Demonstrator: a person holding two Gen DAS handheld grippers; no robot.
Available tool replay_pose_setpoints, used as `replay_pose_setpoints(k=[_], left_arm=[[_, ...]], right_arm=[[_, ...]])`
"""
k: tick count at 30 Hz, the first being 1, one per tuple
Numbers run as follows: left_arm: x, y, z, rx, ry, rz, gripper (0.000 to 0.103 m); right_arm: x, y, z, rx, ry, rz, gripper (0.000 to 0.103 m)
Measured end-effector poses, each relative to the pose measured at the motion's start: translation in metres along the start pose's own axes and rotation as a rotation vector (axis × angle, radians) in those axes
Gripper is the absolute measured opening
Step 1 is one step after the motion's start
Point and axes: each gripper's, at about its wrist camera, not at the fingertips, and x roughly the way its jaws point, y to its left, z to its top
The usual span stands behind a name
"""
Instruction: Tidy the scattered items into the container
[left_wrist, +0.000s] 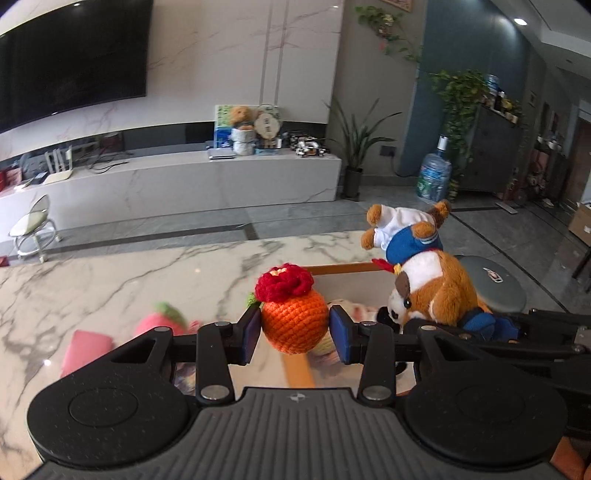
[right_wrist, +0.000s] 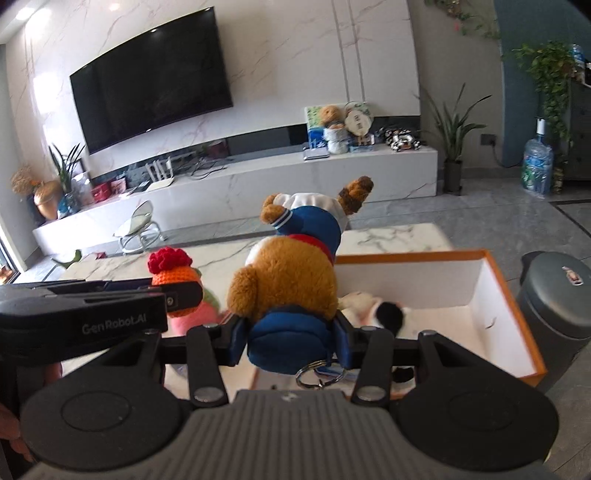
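My left gripper (left_wrist: 294, 332) is shut on an orange crocheted fruit (left_wrist: 293, 317) with a red flower top, held above the table beside the box's left edge. The fruit also shows in the right wrist view (right_wrist: 170, 271). My right gripper (right_wrist: 291, 341) is shut on a brown plush dog (right_wrist: 291, 273) in a blue and white sailor suit, held upside down by its blue backpack (right_wrist: 290, 341) over the box. The dog also shows in the left wrist view (left_wrist: 424, 273). The box (right_wrist: 495, 291) is orange-rimmed and white inside. A white plush with a black patch (right_wrist: 373, 308) lies in it.
A pink plush strawberry (left_wrist: 162, 321) and a pink flat item (left_wrist: 86, 349) lie on the marble table (left_wrist: 110, 280) left of the box. A grey round bin (right_wrist: 561, 299) stands right of the table. A TV wall and low cabinet are behind.
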Motion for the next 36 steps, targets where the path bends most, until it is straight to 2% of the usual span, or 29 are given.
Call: replay_pose_setpoints(k=[5, 9, 18, 29, 36], left_arm=[[0.026, -0.029, 0.005, 0.047, 0.035, -0.059, 0.047], [0.051, -0.047, 0.001, 0.079, 0.100, -0.087, 0.047], [0.110, -0.075, -0.021, 0.136, 0.244, -0.114, 0.047], [0.154, -0.078, -0.040, 0.159, 0.393, -0.072, 0.047], [0.166, -0.075, -0.048, 0.167, 0.458, -0.030, 0.047]], right_arm=[[0.003, -0.035, 0.009, 0.018, -0.023, -0.053, 0.049], [0.015, -0.061, 0.011, 0.031, -0.017, -0.094, 0.049], [0.067, -0.111, -0.004, 0.004, 0.100, -0.181, 0.049], [0.124, -0.143, -0.022, -0.042, 0.283, -0.158, 0.049], [0.140, -0.139, -0.013, -0.092, 0.325, -0.187, 0.050]])
